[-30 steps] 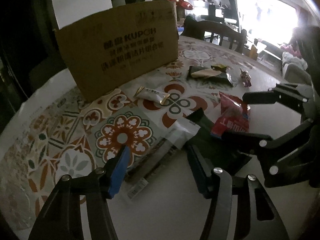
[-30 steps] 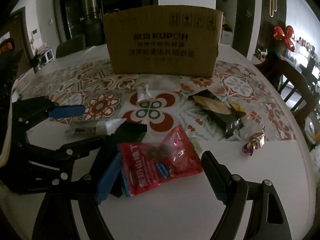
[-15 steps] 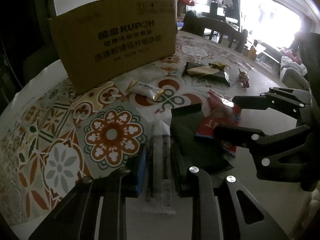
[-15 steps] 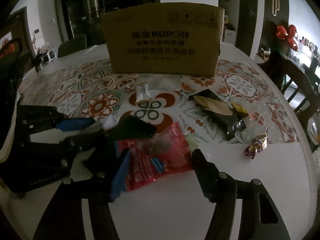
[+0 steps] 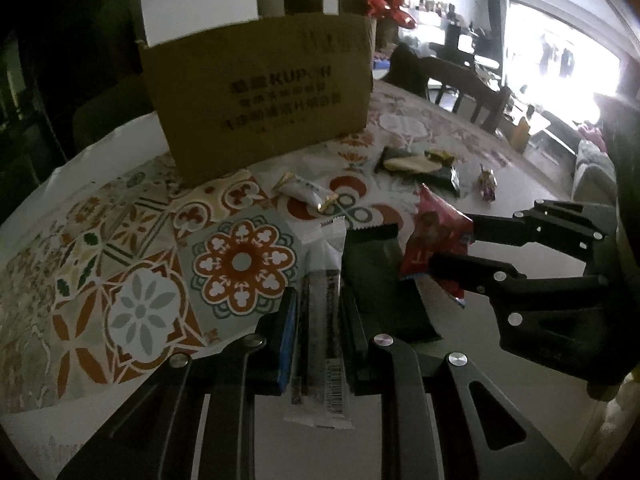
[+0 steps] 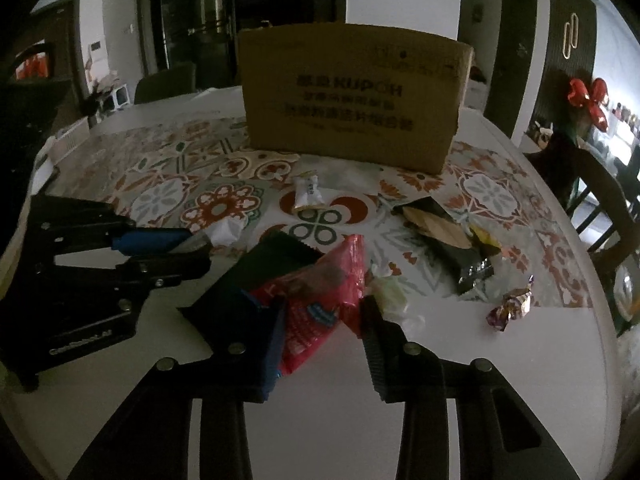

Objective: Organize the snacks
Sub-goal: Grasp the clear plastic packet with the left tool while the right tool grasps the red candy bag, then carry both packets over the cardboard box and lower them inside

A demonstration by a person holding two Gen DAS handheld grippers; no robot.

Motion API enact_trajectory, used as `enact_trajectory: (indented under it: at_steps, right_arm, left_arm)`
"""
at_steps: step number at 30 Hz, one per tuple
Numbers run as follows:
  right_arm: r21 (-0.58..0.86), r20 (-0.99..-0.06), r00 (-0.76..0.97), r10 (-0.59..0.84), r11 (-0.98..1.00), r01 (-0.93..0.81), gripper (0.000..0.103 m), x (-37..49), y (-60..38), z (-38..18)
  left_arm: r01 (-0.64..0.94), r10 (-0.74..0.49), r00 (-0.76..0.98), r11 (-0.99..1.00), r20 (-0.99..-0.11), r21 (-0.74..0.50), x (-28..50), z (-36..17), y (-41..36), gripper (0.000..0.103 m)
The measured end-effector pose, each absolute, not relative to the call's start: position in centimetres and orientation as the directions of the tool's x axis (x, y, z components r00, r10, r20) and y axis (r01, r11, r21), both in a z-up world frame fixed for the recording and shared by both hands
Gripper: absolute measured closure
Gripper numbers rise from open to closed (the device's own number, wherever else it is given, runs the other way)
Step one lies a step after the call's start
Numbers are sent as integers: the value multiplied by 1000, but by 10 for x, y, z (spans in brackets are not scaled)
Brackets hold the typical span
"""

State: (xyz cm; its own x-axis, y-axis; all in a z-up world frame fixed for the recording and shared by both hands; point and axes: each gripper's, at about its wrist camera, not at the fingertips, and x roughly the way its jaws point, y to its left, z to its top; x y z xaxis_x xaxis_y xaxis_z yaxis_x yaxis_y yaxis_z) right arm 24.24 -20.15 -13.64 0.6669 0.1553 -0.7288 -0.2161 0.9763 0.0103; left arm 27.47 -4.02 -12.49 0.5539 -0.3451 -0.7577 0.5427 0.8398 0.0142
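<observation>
Left gripper (image 5: 318,312): pitched down toward the desk (image 5: 520,200), fingers (image 5: 288,328) drawn in narrow and pressing both long edges of the white stick pack (image 5: 320,320).
Right gripper (image 6: 324,320): pitched down alongside, to the right of the left one; its jaws have just been closing and the fingers (image 6: 276,336) now pinch the red snack bag (image 6: 320,300) from both sides.
White stick pack: long, slim, white with a dark strip and a barcode at the near end; lies lengthwise between the left fingers on the patterned cloth (image 5: 140,280).
Red snack bag: crumpled glossy red with a blue patch, near edge lifted and buckled; partly over a dark green packet (image 6: 276,264).
Dark green packet: flat, serrated far edge, between the two grippers.
Small white candy (image 6: 306,194): gold-ended, on the cloth before the box.
Black packet (image 6: 444,236): tan picture on its face, right of centre.
Foil sweet (image 6: 510,306): twisted wrapper, alone on bare desk at right.
Cardboard box (image 6: 352,96): upright at the far side, printed face toward the grippers.
Open room: bare white desk near the front edge and at far right; chair (image 6: 592,200) beyond the curved right rim.
</observation>
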Motion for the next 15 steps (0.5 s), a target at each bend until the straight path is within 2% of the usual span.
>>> enact_trajectory:
  at_steps: [8, 15]
  right_arm:
    - [34, -691, 703, 168, 979, -201, 66, 237, -210, -118]
    - [40, -615, 766, 184, 978, -202, 65, 235, -219, -86]
  left_arm:
    - [501, -366, 610, 865, -703, -17, 267, -96, -41, 82]
    - [467, -375, 666, 884, -645, -33, 266, -67, -44, 82]
